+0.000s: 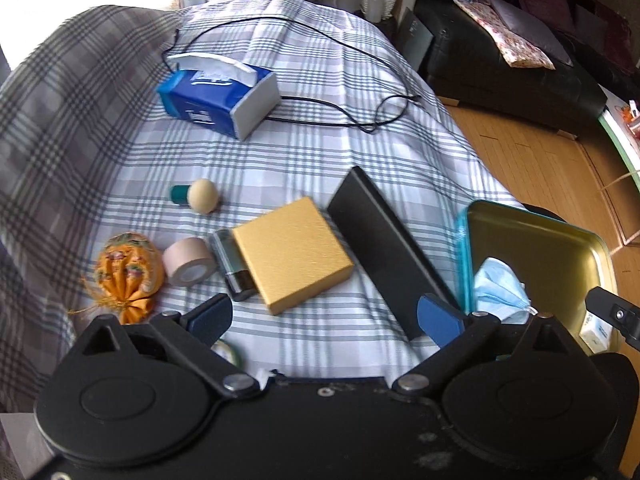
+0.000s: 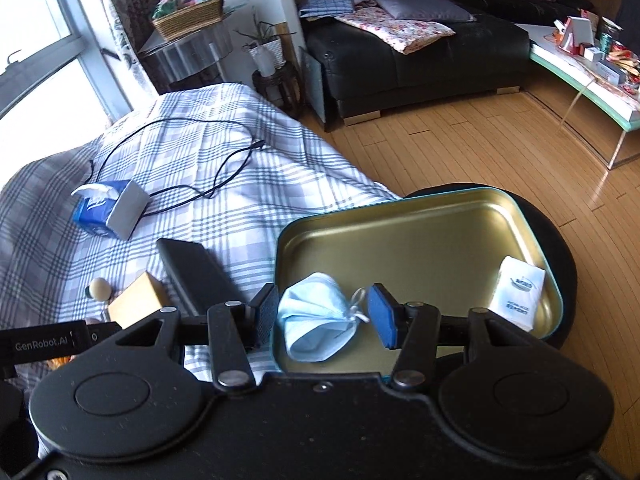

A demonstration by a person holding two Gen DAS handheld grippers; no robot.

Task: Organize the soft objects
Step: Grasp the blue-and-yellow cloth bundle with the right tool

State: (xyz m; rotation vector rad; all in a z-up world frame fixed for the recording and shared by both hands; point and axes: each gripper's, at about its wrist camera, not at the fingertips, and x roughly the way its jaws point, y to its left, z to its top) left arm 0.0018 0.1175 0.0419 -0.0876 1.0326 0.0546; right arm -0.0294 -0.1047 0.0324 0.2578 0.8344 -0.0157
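The gold metal tin with a teal rim (image 2: 420,216) stands at the edge of the bed with the grey checked cover (image 2: 224,152), and 2 soft things lie in it already: a crumpled light blue face mask (image 2: 316,320) and a small white packet of paper tissues (image 2: 518,292).

The left tongs (image 1: 326,314) are spread wide and empty above the cover. The right tongs (image 2: 324,312) stand partly apart on both sides of the mask. Their pads seem not to press on it, though the view is too flat to be sure.

On the bed there is an orange embroidered fabric pouch with a tassel (image 1: 128,276), which I judge is the next soft thing. The blue tissue box (image 1: 218,96) may also belong to the tin. The beige tape roll (image 1: 188,260), gold cardboard box (image 1: 292,252), long black case (image 1: 388,248) and small wooden ball (image 1: 204,196) look hard and probably stay. So about half is done.
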